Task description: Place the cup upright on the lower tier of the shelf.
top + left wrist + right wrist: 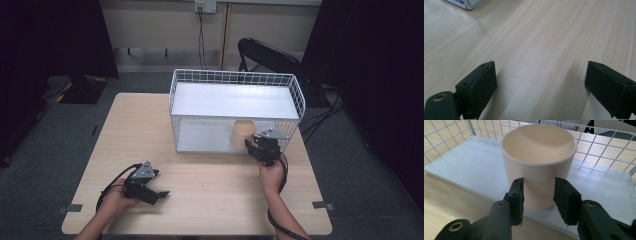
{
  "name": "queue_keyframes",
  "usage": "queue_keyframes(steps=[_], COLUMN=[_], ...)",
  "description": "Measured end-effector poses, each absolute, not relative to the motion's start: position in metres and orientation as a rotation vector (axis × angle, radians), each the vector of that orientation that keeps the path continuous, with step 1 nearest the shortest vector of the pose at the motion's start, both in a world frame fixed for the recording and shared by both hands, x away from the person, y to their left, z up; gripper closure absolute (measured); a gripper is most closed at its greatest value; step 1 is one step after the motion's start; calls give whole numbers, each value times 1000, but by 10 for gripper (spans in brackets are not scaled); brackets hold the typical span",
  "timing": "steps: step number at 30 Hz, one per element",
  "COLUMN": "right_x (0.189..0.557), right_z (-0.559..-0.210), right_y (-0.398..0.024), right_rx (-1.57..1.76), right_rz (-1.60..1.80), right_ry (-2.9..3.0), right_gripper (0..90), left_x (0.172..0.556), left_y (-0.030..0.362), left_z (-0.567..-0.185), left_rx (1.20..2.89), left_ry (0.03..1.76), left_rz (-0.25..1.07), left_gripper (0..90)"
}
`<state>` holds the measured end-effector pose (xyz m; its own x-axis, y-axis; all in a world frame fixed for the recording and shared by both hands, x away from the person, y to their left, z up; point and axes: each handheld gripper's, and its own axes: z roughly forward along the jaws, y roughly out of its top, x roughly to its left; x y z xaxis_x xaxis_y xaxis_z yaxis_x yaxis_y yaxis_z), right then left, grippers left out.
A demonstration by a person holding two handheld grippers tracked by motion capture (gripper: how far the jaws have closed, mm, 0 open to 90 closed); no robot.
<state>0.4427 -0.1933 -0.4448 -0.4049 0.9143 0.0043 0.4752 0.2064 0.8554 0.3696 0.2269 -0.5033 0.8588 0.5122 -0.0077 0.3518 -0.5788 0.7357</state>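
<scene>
Right gripper (537, 195) lined up on the cream cup (538, 162), nothing grabbed so far

The cup stands upright on the lower shelf (474, 167) of the white wire rack (295, 90). The jaws are partly spread, narrower than the cup, just in front of its wall. I'd open wider first, then go in square. Left gripper (541, 87) hovers spread wide over the bare table (544, 37).
</scene>
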Motion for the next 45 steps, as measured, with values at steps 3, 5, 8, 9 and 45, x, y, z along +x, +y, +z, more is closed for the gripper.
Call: queue_keyframes(steps=[3,5,8,9,45], right_x=[443,443,442,441,407], right_z=[-446,-446,-444,-444,-454], right_y=[-194,-194,-193,-193,-219], right_rx=[1288,1291,1270,1265,1164], right_rz=[1106,1115,1127,1136,1083], right_ry=[1969,1969,1982,1985,2168], right_gripper=[581,518,378,352,150], left_x=[370,370,370,370,370], left_y=[227,227,227,227,227], left_z=[-503,-503,-503,-503,-503], left_rx=[2245,2244,2245,2244,2245], left_ry=[623,623,623,623,623], left_rz=[263,263,263,263,259], left_gripper=[101,100,100,100,99])
